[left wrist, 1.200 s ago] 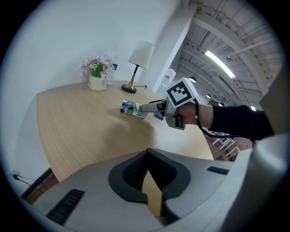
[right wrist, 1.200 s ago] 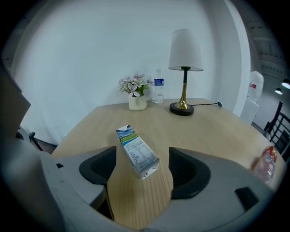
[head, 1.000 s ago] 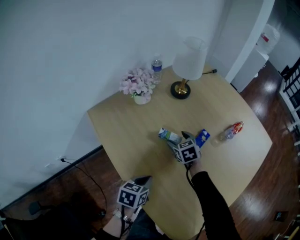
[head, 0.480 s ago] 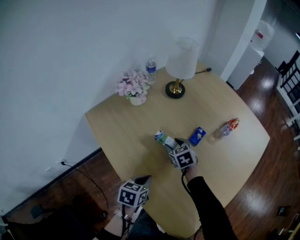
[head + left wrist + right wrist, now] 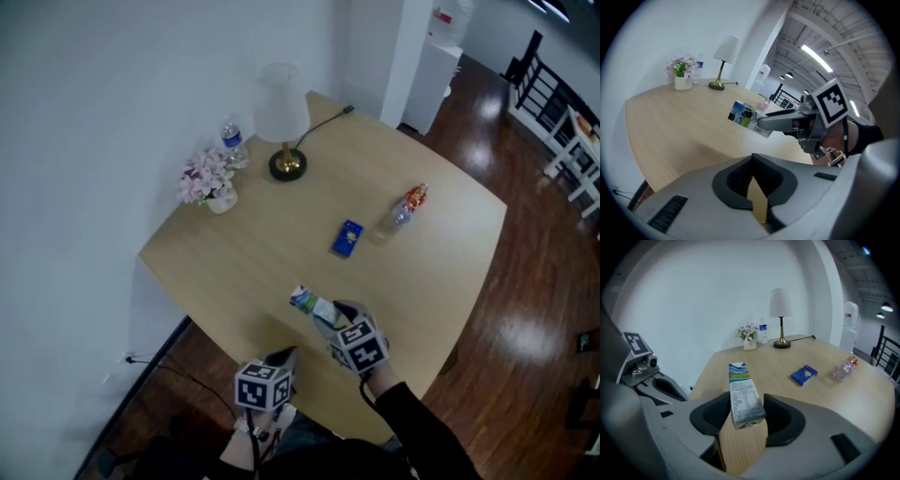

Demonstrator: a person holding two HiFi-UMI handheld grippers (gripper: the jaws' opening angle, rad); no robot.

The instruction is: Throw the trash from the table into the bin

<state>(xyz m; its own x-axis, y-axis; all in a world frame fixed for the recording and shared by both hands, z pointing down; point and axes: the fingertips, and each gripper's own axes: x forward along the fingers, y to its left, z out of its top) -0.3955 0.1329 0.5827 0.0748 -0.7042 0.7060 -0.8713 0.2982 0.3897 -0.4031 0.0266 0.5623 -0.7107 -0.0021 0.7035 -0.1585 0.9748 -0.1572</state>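
Closing on a milk carton (image 5: 743, 391) held above the counter's (image 5: 450, 272) near edge, the right gripper (image 5: 325, 315) has one piece of trash. The left gripper (image 5: 285, 357) has its jaws together and empty. A blue box (image 5: 347, 237) and a plastic bottle (image 5: 403, 207) wait mid-counter; no bin shows.

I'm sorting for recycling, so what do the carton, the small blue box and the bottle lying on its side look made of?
Carton: likely coated paperboard; sharp folded edges, printed panels, slight sheen. Blue box: probably thin printed card; flat faces, crisp corners. Bottle on its side: clear plastic; see-through body, red label at one end.
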